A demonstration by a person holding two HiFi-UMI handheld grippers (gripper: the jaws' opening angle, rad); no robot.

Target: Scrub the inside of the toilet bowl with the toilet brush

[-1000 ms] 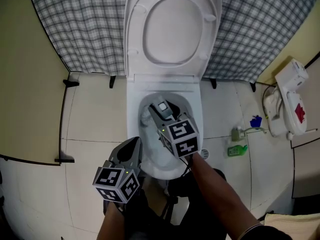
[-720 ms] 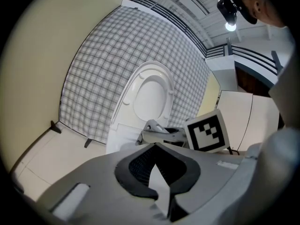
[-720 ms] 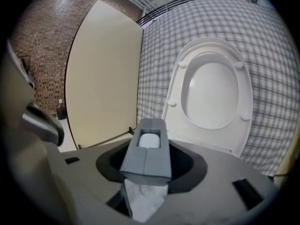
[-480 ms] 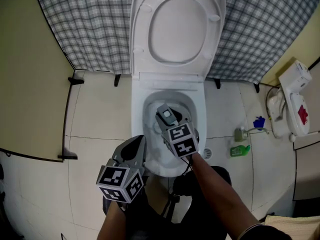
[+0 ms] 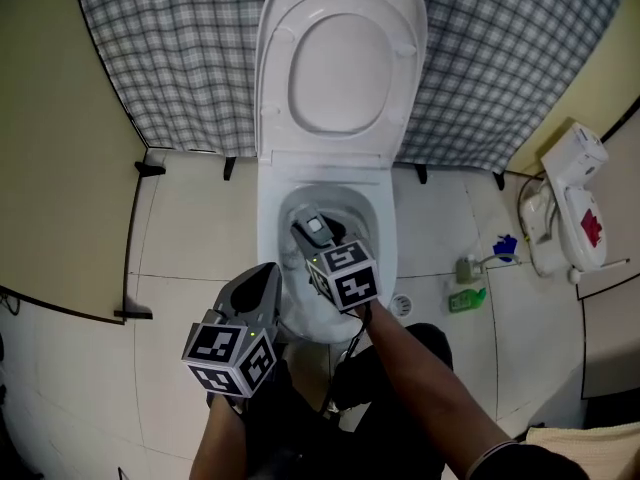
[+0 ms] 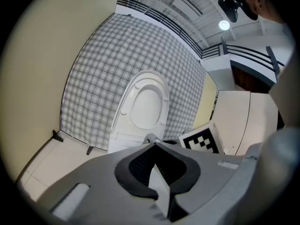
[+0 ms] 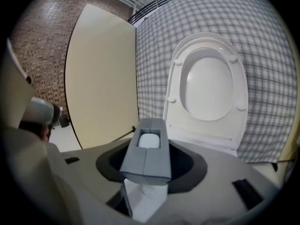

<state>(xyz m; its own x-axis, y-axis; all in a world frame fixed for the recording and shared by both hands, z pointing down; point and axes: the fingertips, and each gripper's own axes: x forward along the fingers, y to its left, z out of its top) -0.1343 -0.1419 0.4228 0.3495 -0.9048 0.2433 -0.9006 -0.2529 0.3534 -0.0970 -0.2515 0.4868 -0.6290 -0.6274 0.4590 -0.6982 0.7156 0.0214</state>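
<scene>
The white toilet bowl [image 5: 268, 230] stands open, its lid [image 5: 340, 63] raised against the plaid wall. My right gripper [image 5: 315, 230] hangs over the inside of the bowl, shut on the white handle of the toilet brush [image 7: 149, 140], whose top end shows between the jaws. The brush head is hidden under the gripper. My left gripper [image 5: 265, 273] sits at the bowl's near left rim, shut with nothing in it. In the left gripper view the jaws [image 6: 151, 139] point at the raised lid [image 6: 145, 104].
A green bottle [image 5: 462, 299] and a small blue object [image 5: 506, 244] lie on the tiled floor right of the toilet. A white appliance [image 5: 565, 213] stands at the far right. A floor drain [image 5: 402, 305] is near the bowl. A beige panel [image 5: 50, 168] closes the left side.
My right gripper has shifted with the brush handle, first toward me, then back to the bowl's left. The left gripper has stayed by the front rim.
</scene>
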